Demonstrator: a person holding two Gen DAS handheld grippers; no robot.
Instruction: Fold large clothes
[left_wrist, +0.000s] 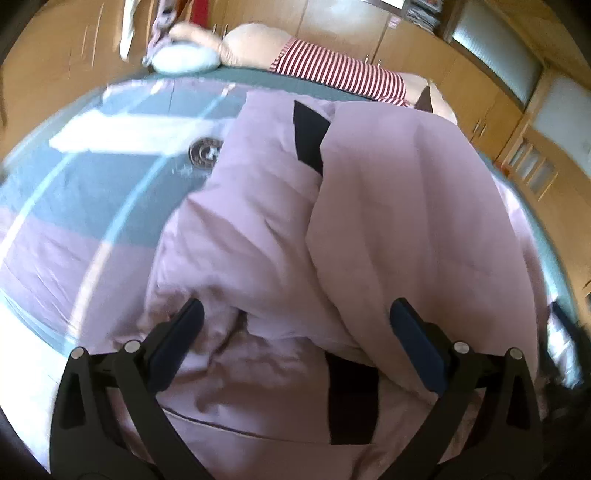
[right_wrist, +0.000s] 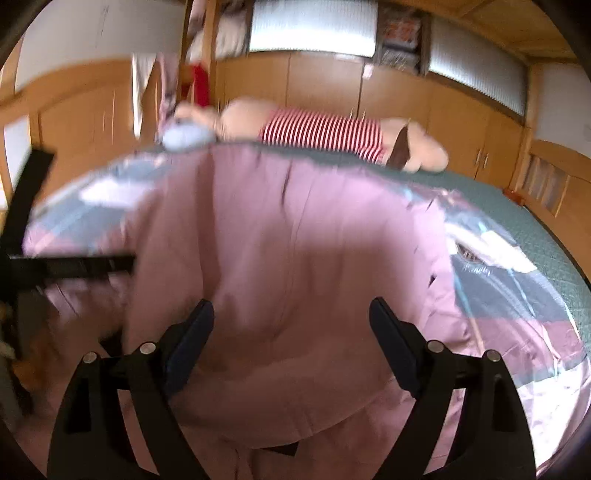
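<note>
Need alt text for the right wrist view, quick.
The open right gripper hovers over a folded pink garment lying on a bed. A plush toy in a red-striped shirt lies along the far edge, before wooden cabinets.

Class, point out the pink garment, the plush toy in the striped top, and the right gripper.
pink garment (left_wrist: 388, 206): left wrist view, on its broad folded panel.
plush toy (right_wrist: 325, 133): right wrist view, on its striped top.
right gripper (right_wrist: 291, 314): right wrist view, midway between its open fingertips.

- A bed (left_wrist: 92, 177) under a grey, pink and white patterned cover carries the load.
- A pink garment (left_wrist: 369, 206) lies across it.
- A striped plush toy (right_wrist: 321, 133) rests along the far edge.
</note>
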